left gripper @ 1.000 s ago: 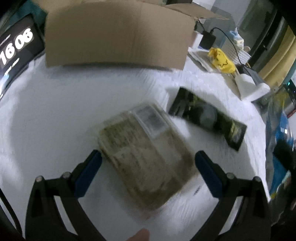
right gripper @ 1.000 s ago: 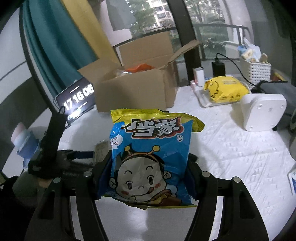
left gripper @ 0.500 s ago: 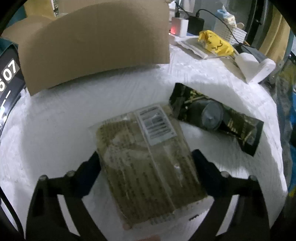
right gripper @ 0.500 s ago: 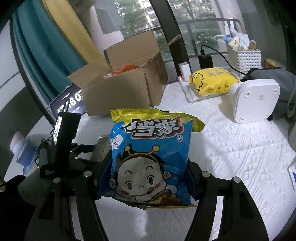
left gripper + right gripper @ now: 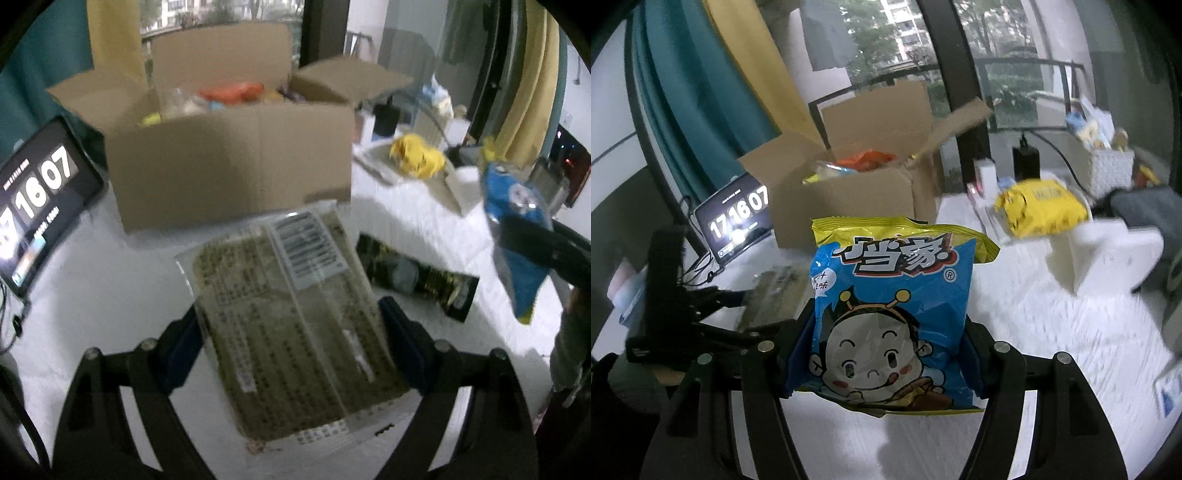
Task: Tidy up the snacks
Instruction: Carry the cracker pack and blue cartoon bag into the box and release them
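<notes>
Snacks are in both of my tongs. My left gripper [image 5: 290,339] has just been closing its jaws, and its blue pads now press on the two long edges of a clear-wrapped olive-green snack packet [image 5: 291,314] with a white barcode label near its far end; the packet is lifted off the white quilted tabletop [image 5: 96,280] and tilts up toward the camera. Beyond it stands the open cardboard box [image 5: 229,166], flaps up, with an orange bag and other blurred wrappers showing over its rim. On the tabletop just right of the held packet lies a black snack pouch with gold print [image 5: 417,275], flat and apart from the box. My right gripper [image 5: 882,354] pinches a blue and yellow chip bag with a cartoon face [image 5: 890,317] by its lower sides, holding it upright above the table; the same bag shows at the right edge of the left wrist view. From the right wrist view the left gripper sits lower left with its packet, in front of a tablet clock [image 5: 738,218] propped beside the box. Farther right on the table are a yellow pack [image 5: 1039,212], a white appliance [image 5: 1108,254] and a white woven basket [image 5: 1112,171], all well apart from the box.
</notes>
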The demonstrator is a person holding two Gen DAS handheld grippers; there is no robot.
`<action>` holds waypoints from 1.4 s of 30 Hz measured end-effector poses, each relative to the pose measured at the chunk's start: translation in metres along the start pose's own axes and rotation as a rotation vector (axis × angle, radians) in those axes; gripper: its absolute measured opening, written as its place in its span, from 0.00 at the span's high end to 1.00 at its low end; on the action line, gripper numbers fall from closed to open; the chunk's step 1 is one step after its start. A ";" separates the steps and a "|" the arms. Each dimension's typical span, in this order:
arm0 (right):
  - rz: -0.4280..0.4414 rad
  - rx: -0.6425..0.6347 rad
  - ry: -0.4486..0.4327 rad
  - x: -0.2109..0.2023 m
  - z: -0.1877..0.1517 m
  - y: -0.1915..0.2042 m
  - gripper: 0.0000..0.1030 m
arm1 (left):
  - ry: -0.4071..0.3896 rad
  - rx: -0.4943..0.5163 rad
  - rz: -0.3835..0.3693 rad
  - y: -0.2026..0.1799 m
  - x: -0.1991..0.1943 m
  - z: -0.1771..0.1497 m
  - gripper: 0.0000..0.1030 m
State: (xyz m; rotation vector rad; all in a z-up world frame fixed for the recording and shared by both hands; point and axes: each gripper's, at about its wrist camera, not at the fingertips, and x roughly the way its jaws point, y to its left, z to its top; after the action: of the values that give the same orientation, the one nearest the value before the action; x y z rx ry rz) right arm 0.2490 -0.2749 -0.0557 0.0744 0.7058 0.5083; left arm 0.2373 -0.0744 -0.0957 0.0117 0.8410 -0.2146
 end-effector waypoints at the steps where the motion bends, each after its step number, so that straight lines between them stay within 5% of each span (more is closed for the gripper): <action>1: -0.002 -0.011 -0.005 0.001 0.007 0.004 0.32 | -0.012 0.004 0.000 0.003 -0.004 0.004 0.13; 20: -0.030 -0.078 -0.088 0.035 0.109 0.029 0.32 | -0.239 0.070 0.027 0.058 -0.027 0.111 0.13; 33: -0.074 -0.083 -0.139 0.068 0.162 0.025 0.32 | -0.276 0.050 -0.043 0.071 0.038 0.173 0.13; 42: -0.115 -0.093 -0.132 0.086 0.177 0.014 0.32 | -0.226 0.072 0.031 0.074 0.099 0.197 0.12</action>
State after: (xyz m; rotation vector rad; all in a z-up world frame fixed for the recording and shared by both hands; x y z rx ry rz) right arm 0.4111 -0.2045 0.0309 -0.0196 0.5534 0.4210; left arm 0.4614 -0.0390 -0.0432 0.0671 0.6072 -0.2125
